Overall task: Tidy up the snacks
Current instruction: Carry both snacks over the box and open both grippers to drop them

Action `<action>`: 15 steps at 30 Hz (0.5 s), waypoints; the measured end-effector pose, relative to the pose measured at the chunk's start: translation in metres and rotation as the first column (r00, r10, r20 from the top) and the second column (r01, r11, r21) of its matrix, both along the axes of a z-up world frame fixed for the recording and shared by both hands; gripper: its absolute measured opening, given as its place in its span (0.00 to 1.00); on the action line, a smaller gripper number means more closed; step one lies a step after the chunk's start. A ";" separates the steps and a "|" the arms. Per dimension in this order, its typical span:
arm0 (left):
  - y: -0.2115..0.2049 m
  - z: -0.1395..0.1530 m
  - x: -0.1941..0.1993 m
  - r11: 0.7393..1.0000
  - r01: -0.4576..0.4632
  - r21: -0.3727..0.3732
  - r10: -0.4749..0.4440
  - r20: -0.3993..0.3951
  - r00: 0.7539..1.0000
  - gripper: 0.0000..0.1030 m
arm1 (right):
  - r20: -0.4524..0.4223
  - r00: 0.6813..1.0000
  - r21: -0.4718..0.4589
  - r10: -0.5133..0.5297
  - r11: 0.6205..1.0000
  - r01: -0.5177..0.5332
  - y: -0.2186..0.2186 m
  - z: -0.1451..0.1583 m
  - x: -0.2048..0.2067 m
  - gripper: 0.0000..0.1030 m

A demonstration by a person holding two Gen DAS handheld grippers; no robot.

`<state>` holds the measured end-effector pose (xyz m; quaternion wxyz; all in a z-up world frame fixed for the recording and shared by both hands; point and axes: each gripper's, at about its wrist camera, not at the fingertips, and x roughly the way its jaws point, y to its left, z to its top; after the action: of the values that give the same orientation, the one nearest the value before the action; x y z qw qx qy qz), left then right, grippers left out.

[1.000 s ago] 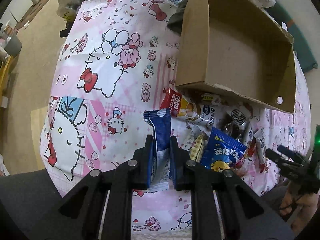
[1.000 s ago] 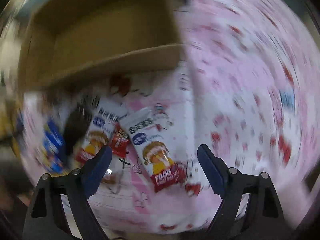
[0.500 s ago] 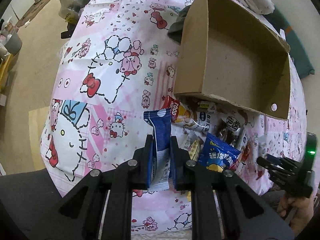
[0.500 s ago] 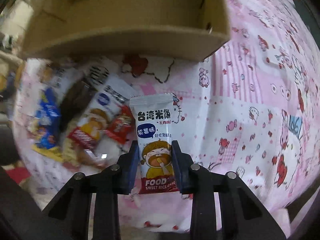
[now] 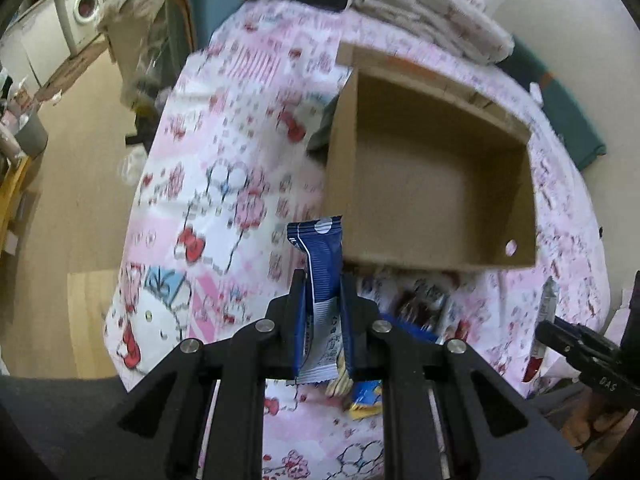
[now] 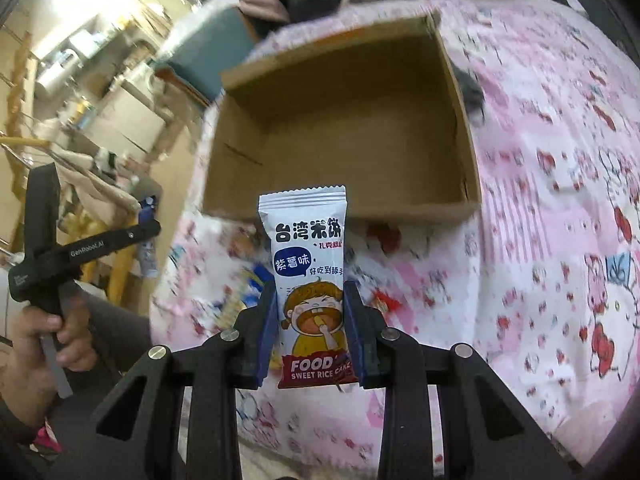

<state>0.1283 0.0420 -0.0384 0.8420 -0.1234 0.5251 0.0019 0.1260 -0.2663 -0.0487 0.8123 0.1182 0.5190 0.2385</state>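
My left gripper (image 5: 323,280) is shut on a blue and white snack packet (image 5: 320,276), held edge-on above the table. In the right wrist view my right gripper (image 6: 311,292) is shut on a white sweet rice cake packet (image 6: 310,264) with a cartoon face, held upright. An empty brown cardboard box (image 5: 432,184) sits just beyond both packets; it also shows as the box (image 6: 344,120) ahead of the right gripper. Several loose snack packets (image 5: 424,308) lie on the pink cartoon tablecloth (image 5: 224,200) by the box's near wall. The right gripper (image 5: 576,344) shows at the left view's right edge.
A dark cloth item (image 6: 470,92) lies beside the box. Folded bedding (image 5: 420,12) is heaped behind the table. A washing machine (image 5: 84,4) and floor clutter stand far left. A hand (image 6: 44,340) holds the left gripper's handle beside the table's edge.
Both grippers have risen with their packets, so the box now shows from higher up. The right gripper closed on the rice cake packet, which lay on the cloth a second ago.
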 end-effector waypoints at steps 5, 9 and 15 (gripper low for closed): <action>-0.013 0.022 0.023 0.999 0.037 0.011 -0.038 0.061 0.997 0.12 | 0.075 0.995 0.055 -0.070 0.996 0.066 -0.005 0.006 0.017 0.32; -0.024 0.032 0.049 0.997 0.076 0.014 -0.077 0.122 0.990 0.12 | 0.092 0.986 0.084 -0.140 0.988 0.132 -0.015 0.010 0.032 0.32; -0.052 0.030 0.083 0.987 0.141 0.078 -0.150 0.137 0.979 0.12 | 0.102 0.977 0.063 -0.189 0.981 0.183 -0.020 0.010 0.057 0.32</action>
<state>0.2114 -0.0103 -0.0081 0.8789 -0.0560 0.4710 -0.0507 0.1829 -0.2860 -0.0392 0.8543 0.1748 0.4548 0.1809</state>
